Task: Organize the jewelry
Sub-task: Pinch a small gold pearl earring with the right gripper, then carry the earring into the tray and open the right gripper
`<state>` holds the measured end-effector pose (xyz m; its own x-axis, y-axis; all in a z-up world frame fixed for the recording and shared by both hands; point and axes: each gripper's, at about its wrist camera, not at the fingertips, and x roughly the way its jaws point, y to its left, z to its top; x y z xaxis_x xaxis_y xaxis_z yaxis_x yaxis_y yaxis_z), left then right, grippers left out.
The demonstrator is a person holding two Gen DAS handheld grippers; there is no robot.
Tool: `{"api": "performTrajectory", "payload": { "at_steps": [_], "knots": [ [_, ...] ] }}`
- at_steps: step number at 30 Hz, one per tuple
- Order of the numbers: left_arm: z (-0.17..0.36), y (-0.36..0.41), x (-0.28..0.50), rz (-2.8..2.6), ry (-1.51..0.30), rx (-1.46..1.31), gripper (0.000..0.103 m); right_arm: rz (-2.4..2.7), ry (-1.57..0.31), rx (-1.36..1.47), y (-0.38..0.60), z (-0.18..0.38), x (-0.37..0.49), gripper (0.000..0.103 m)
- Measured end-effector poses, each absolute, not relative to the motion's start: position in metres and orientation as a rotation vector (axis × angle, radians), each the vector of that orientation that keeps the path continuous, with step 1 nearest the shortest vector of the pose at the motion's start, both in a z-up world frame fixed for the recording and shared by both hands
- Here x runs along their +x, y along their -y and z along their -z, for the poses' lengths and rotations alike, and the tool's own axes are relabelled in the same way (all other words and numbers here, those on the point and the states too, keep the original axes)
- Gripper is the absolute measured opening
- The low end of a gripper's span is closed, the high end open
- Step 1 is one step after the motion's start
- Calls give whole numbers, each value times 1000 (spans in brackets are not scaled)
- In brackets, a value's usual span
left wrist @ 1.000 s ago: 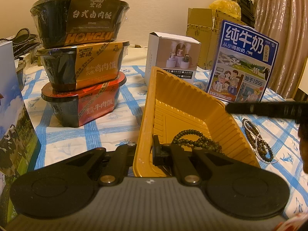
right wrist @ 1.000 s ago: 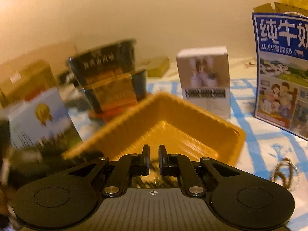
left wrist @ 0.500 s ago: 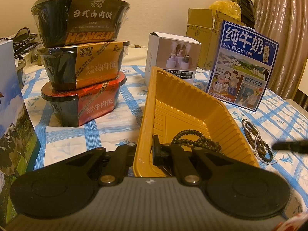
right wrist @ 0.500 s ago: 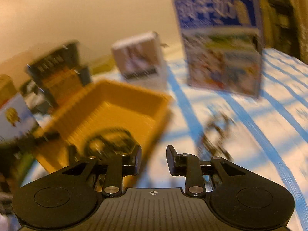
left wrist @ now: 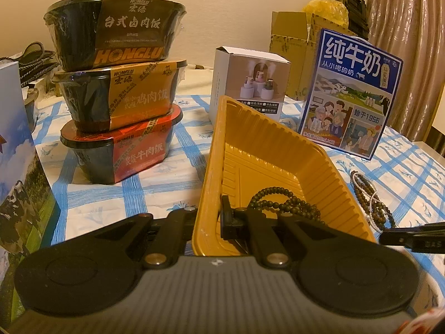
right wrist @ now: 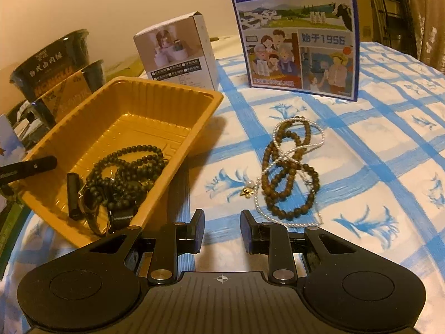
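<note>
Right gripper [right wrist: 222, 229] has swung off tray [right wrist: 194, 133], jaws now wide, toward loose beads [right wrist: 289, 172]. Left gripper [left wrist: 208, 217] still pinches tray wall.

Tray [right wrist: 194, 94]: thin glossy yellow plastic, ribbed walls and floor. Dark bead strand [right wrist: 130, 167] inside looks matt; brown beads [right wrist: 286, 172] on the cloth look like wood, tangled with a fine pearly white strand [right wrist: 319, 139]. Tablecloth [right wrist: 375, 144]: soft printed fabric; milk carton [right wrist: 297, 33]: glossy printed card; both grippers [right wrist: 222, 229] [left wrist: 205, 217]: matt black plastic.

Stacked meal bowls [left wrist: 116, 83], white box [left wrist: 247, 86], milk carton [left wrist: 350, 94] on checked tablecloth [right wrist: 375, 167]
</note>
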<state>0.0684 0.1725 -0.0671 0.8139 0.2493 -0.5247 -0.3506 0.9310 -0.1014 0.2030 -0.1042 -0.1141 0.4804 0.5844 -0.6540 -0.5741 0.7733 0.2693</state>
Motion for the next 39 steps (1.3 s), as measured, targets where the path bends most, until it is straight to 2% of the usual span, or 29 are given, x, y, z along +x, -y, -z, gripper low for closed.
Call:
{"api": "performTrajectory", "payload": {
  "at_steps": [13, 20, 21, 24, 33, 39],
  "knots": [
    [66, -172, 69, -320, -534, -196, 5, -602, -785, 17, 90, 130, 235, 29],
    [66, -172, 69, -319, -533, -194, 5, -582, -722, -103, 73, 134, 233, 28],
    [66, -172, 69, -319, -533, -194, 5, -578, -716, -110, 72, 134, 232, 27],
    [66, -172, 69, -320, -532, -195, 5, -579, -702, -145, 70, 134, 232, 10],
    [66, -172, 69, -321, -533, -197, 5, -619, -618, -203, 70, 113, 219, 9],
    [66, -171, 69, -320, -533, -198, 5, -716, -571, -124, 67, 80, 203, 9]
  ]
}}
